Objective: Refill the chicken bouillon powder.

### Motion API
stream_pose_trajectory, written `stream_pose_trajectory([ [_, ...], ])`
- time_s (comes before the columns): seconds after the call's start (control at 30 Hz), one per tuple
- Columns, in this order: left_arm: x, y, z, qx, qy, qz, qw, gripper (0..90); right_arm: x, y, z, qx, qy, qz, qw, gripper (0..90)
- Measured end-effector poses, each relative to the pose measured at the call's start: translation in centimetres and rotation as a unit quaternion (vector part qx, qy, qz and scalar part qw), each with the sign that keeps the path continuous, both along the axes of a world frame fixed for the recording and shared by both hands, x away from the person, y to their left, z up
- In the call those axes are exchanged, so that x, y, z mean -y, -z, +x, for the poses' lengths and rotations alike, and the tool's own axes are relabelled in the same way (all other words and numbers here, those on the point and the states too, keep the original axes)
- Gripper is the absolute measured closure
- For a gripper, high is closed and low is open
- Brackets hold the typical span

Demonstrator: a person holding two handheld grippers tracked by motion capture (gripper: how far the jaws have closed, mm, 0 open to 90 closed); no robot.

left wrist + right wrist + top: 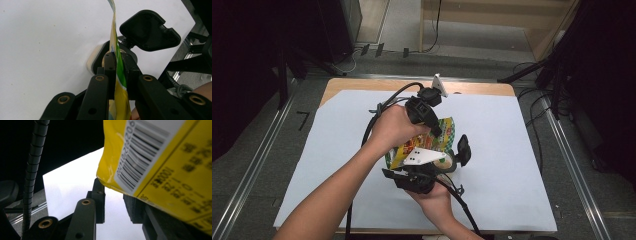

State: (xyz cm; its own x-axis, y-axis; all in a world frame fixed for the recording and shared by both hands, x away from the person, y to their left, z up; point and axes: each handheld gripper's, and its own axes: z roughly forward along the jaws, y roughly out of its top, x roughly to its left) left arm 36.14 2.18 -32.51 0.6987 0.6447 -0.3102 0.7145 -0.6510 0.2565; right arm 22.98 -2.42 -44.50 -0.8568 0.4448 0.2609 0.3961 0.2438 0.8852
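Note:
A yellow and green snack bag (446, 136) hangs above the white sheet (512, 150) between my two grippers. My left gripper (437, 131) reaches in from the far side and is shut on the bag; in the left gripper view both jaws (118, 62) clamp the bag's thin edge (120, 97). My right gripper (452, 160) sits just below the bag, nearer the person. In the right gripper view its jaws (115, 205) stand apart with white sheet showing between them. The bag's barcoded yellow corner (160, 170) hangs in front of the right-hand jaw.
The sheet covers most of a wooden table (482, 89). Black cables (462, 200) trail from both grippers toward the near edge. Metal floor rails (572, 170) run along both sides, with dark stands and more cables beyond them.

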Motion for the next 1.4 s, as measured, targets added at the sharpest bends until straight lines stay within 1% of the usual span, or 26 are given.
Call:
stream_pose_trajectory([
  [0.03, 0.04, 0.01, -0.03, 0.0, 0.001, -0.003, 1.0, 84.4, 0.02, -0.01, -0.01, 0.0, 0.0, 0.0, 1.0, 73.1],
  [0.2, 0.19, 0.01, 0.0, -0.003, 0.004, -0.002, 1.0, 84.4, 0.13, -0.04, -0.11, 0.001, 0.002, 0.0, 1.0, 73.1],
  [0.33, 0.27, 0.05, 0.02, -0.006, 0.005, -0.005, 1.0, 84.5, 0.2, -0.05, -0.14, 0.0, 0.004, 0.0, 1.0, 73.2],
  [0.37, 0.26, 0.07, 0.09, -0.009, 0.006, -0.01, 0.9999, 84.4, 0.23, -0.08, -0.19, 0.0, 0.003, 0.001, 1.0, 73.2],
  [0.4, 0.26, 0.07, 0.09, -0.009, 0.006, -0.01, 0.9999, 84.5, 0.25, -0.09, -0.18, 0.002, 0.005, 0.001, 1.0, 73.2],
  [0.47, 0.23, 0.08, 0.13, -0.009, 0.007, -0.009, 0.9999, 84.5, 0.23, -0.11, -0.18, -0.002, 0.004, 0.0, 1.0, 73.2],
  [0.7, 0.26, 0.09, 0.13, -0.009, 0.008, -0.008, 0.9999, 84.4, 0.26, -0.1, -0.19, -0.002, 0.005, 0.0, 1.0, 73.2],
  [0.9, 0.26, 0.11, 0.06, -0.006, 0.008, -0.008, 0.9999, 84.5, 0.26, -0.1, -0.18, -0.002, 0.003, -0.002, 1.0, 73.2],
  [1.4, 0.21, 0.13, 0.12, -0.007, 0.01, -0.01, 0.9999, 84.5, 0.26, -0.09, -0.16, -0.002, 0.005, -0.003, 1.0, 73.2],
])
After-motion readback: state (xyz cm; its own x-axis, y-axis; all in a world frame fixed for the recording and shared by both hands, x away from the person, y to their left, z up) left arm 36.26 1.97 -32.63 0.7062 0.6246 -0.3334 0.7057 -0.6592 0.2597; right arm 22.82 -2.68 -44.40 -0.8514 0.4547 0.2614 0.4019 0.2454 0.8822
